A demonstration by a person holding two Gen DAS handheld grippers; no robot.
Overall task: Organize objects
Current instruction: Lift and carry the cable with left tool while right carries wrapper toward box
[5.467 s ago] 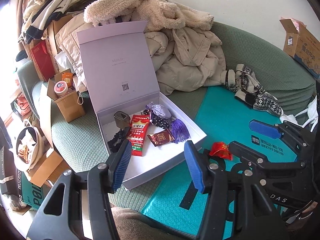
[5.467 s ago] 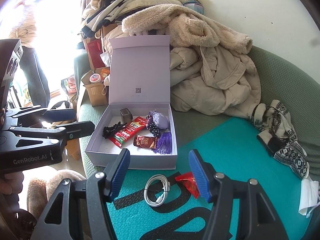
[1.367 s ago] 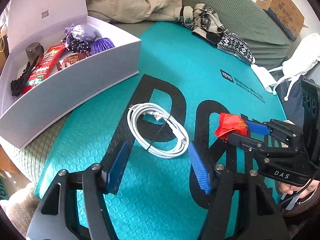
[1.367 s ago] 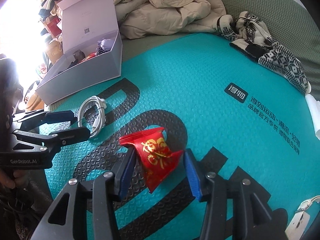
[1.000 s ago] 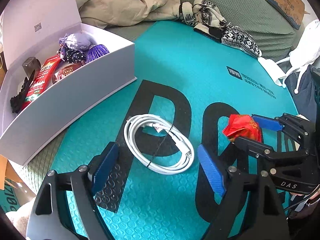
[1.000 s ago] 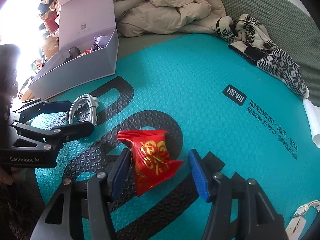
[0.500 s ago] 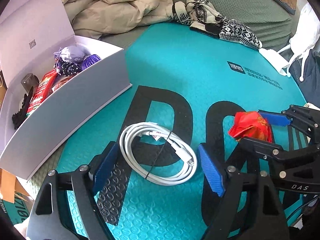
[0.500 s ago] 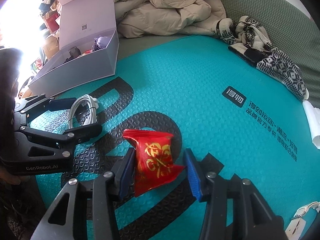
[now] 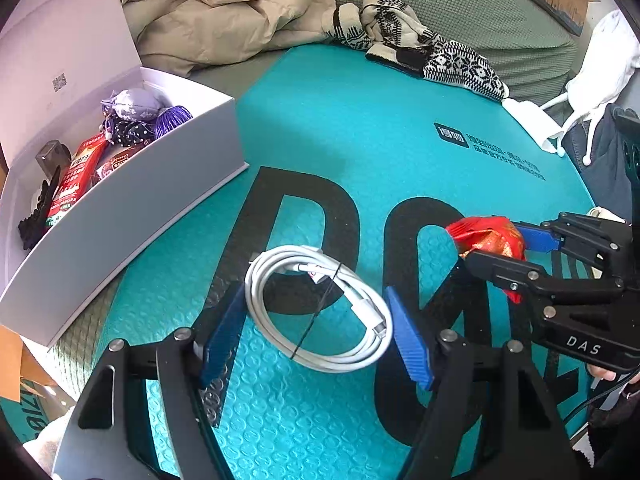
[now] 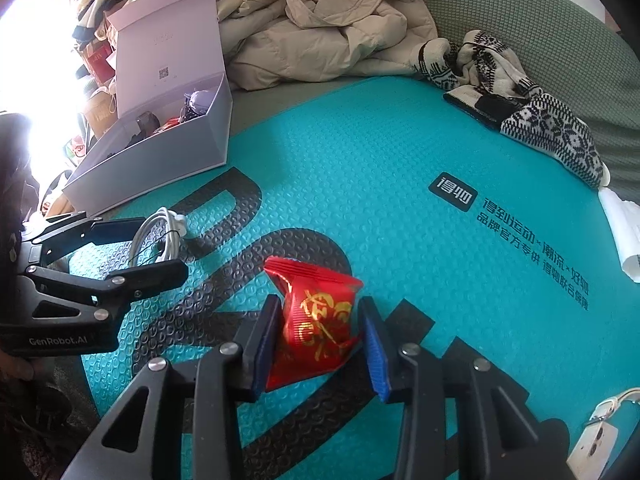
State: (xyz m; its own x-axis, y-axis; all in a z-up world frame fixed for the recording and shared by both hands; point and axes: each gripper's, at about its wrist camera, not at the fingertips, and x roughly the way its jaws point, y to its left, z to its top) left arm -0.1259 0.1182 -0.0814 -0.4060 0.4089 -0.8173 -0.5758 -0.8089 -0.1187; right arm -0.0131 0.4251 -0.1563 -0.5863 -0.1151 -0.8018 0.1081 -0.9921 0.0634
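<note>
Left wrist view: the left tongs (image 9: pixel 316 328) are closing around a coiled white charging cable (image 9: pixel 320 312) on the teal bubble-textured mat (image 9: pixel 360 120), pads not yet pressing; the open white cardboard box (image 9: pixel 132 204) is cut off at left.

Right wrist view: the right tongs (image 10: pixel 320 344) are closing on a crinkled red foil sweet packet (image 10: pixel 316 320); contact at the right pad is unclear. Beige coats (image 10: pixel 320 20) cover the green sofa (image 10: pixel 520 8).

Coiled white charging cable (image 9: pixel 320 312), tied w/ a thin black band, lies flat on a teal bubble-textured mat. Red foil snack packet (image 10: pixel 316 320) w/ gold characters stands crumpled on the same mat, to the cable's right. Open white box (image 9: pixel 132 204) w/ raised lid sits at the mat's left edge, holding snacks, a purple tassel, a dark hair clip.
</note>
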